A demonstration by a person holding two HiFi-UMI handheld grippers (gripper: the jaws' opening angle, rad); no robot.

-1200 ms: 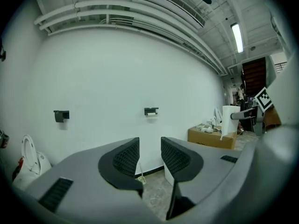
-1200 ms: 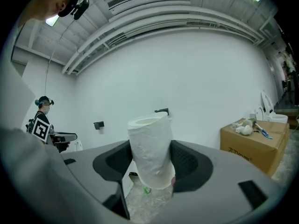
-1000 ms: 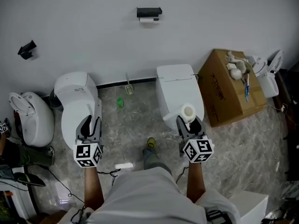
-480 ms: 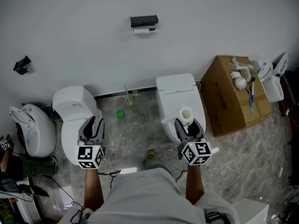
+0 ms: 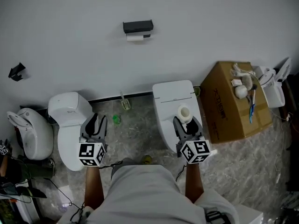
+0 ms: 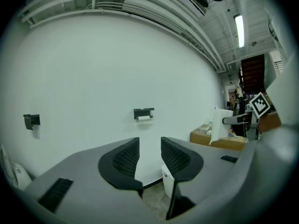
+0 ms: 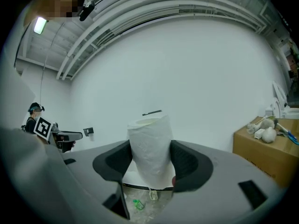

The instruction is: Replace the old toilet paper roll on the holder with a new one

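Observation from the floor. The right gripper (image 5: 185,121) is clamping the new roll (image 5: 185,112) by its flanks, upright, with the hollow core facing up. My reading is that this grip is leaving both ends of the core free, so the roll can be turned and slid onto the holder (image 5: 138,26) later.

The left gripper (image 5: 96,121) is carrying nothing. Its fingers (image 6: 122,158) are standing apart with only air between them, most likely kept free to take off the old roll (image 5: 135,38). That roll is hanging just under the holder on the wall (image 5: 210,22), well apart from both grippers and above the toilet (image 5: 173,94). The exchange is not yet begun.

Differences between views:
- The head view is giving the layout: both grippers side by side and level, the holder high between them, and a box (image 5: 229,106) to the right.
- The right gripper view is showing the grip itself. Both pads are pressing into the paper of the new roll (image 7: 149,146), which is covering nearly all of the holder (image 7: 152,112); only a dark sliver is showing above the roll's top.
- The left gripper view is showing what that one hides: the holder (image 6: 143,112) and old roll (image 6: 144,118), plain and unobstructed above the gap in the left gripper (image 6: 149,155).
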